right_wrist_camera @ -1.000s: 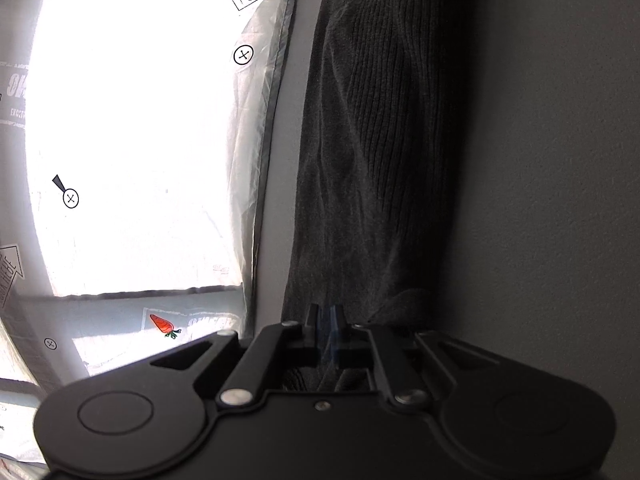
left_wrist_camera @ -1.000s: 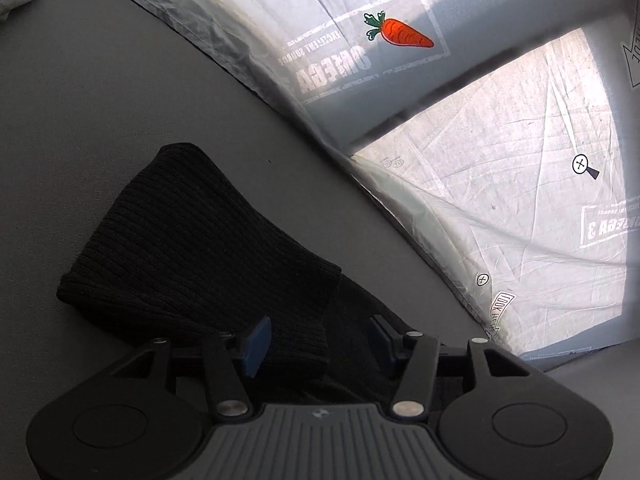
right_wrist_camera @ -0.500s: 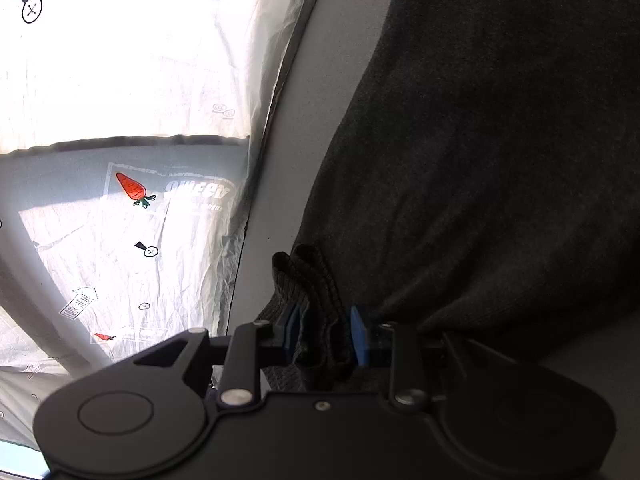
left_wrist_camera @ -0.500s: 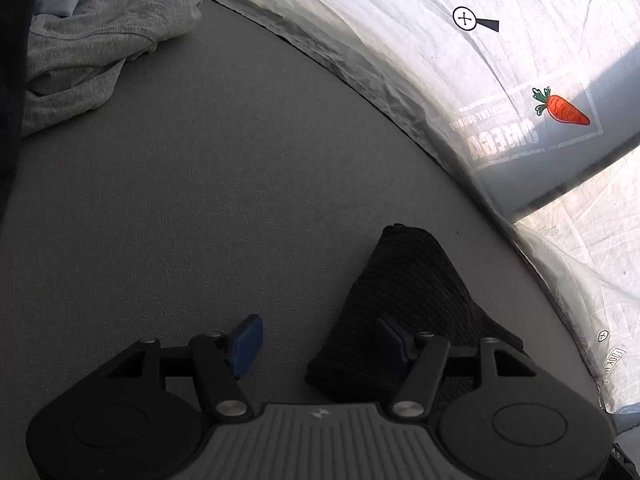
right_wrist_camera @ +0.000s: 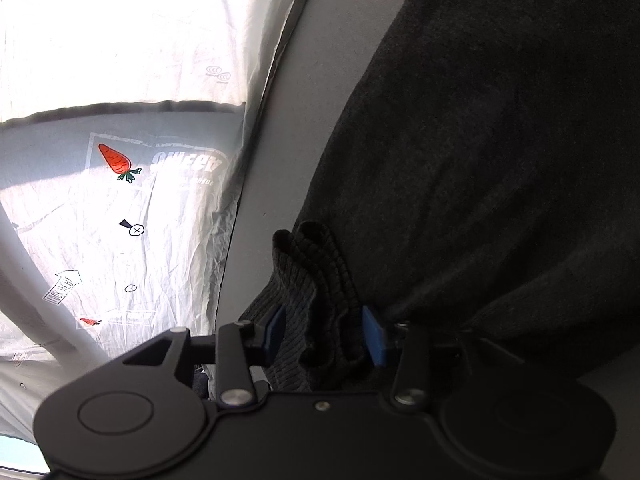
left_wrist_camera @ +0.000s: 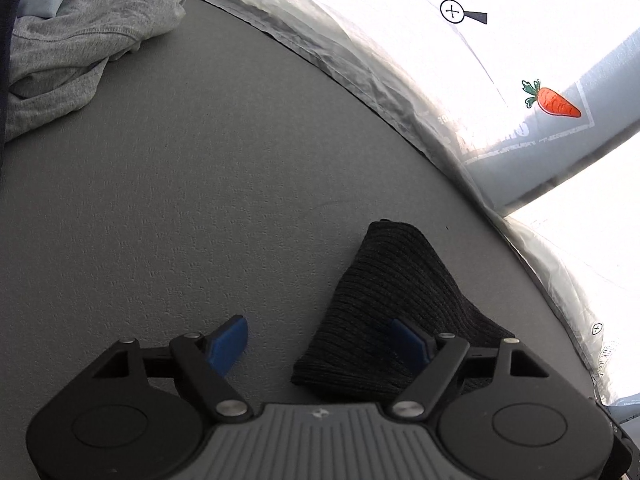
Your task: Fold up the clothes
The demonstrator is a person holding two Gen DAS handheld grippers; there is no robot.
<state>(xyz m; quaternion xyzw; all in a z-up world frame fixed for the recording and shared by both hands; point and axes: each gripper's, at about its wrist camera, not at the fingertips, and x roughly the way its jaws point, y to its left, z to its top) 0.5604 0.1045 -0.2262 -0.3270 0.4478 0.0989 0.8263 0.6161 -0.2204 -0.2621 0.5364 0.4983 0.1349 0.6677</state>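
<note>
A black ribbed knit garment (left_wrist_camera: 400, 280) lies folded on the grey table (left_wrist_camera: 200, 200), near its right edge. My left gripper (left_wrist_camera: 320, 334) is open just above the table. Its right finger rests over the garment's folded end and its left finger hangs over bare table. In the right wrist view the same black garment (right_wrist_camera: 480, 160) fills the right half. A bunched corner of it stands loosely between the spread blue pads of my right gripper (right_wrist_camera: 324, 320), which is open. The rest of the corner is hidden under the gripper body.
A crumpled grey garment (left_wrist_camera: 80, 40) lies at the table's far left corner. A white printed plastic sheet (left_wrist_camera: 520, 40) with a carrot picture (left_wrist_camera: 552, 102) covers the floor beyond the table edge; the sheet (right_wrist_camera: 120, 60) also shows left of the right gripper.
My right gripper went from shut on the garment's corner to open. My left gripper swung left off the garment, so the grey pile came into view.
</note>
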